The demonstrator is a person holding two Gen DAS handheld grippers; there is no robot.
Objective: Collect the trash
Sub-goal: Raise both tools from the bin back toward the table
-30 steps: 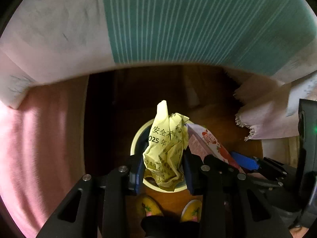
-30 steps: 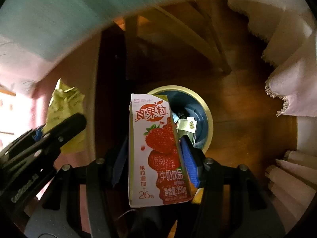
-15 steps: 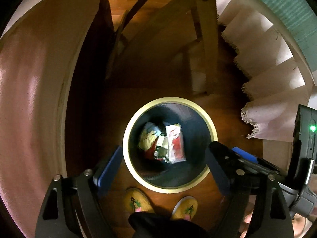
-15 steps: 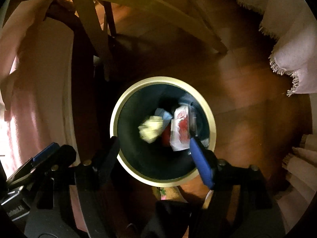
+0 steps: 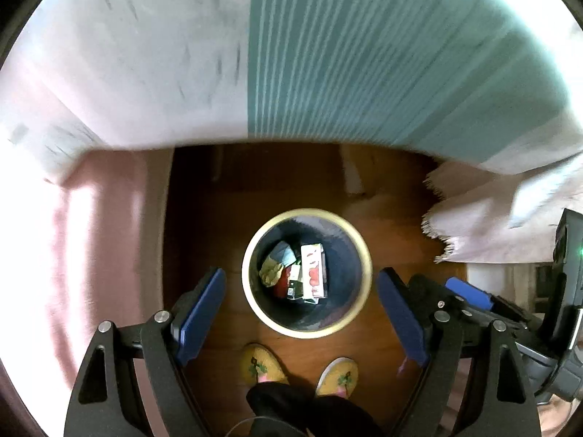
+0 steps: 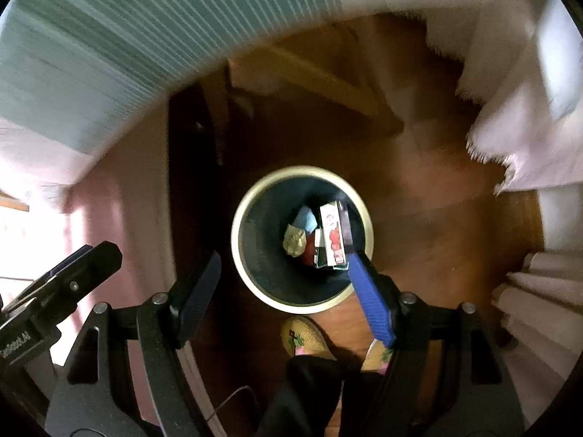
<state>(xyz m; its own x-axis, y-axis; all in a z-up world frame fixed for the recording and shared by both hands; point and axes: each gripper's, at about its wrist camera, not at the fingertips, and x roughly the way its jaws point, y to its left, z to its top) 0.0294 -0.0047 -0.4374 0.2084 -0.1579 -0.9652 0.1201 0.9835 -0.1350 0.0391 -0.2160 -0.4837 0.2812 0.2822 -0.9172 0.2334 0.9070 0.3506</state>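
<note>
A round bin with a cream rim (image 5: 306,331) (image 6: 302,304) stands on the wooden floor straight below both grippers. Inside it lie a strawberry milk carton (image 5: 313,273) (image 6: 333,236), a crumpled yellow paper (image 5: 271,271) (image 6: 294,242) and a few other scraps. My left gripper (image 5: 300,280) hangs high over the bin, open wide, nothing between its blue pads. My right gripper (image 6: 283,258) is open too and empty, above the bin's right side. Each gripper shows at the edge of the other's view.
A teal-striped tablecloth (image 5: 364,54) (image 6: 127,36) overhangs the far side. A fringed pale cloth (image 5: 492,225) (image 6: 510,127) hangs at right, a pink cloth (image 5: 91,255) at left. The person's yellow slippers (image 5: 264,364) (image 6: 302,337) stand at the bin's near edge.
Both grippers opened: the left dropped the yellow paper, the right dropped the milk carton, and both now lie in the bin. The grippers have since risen, bringing the tablecloth back into view.
</note>
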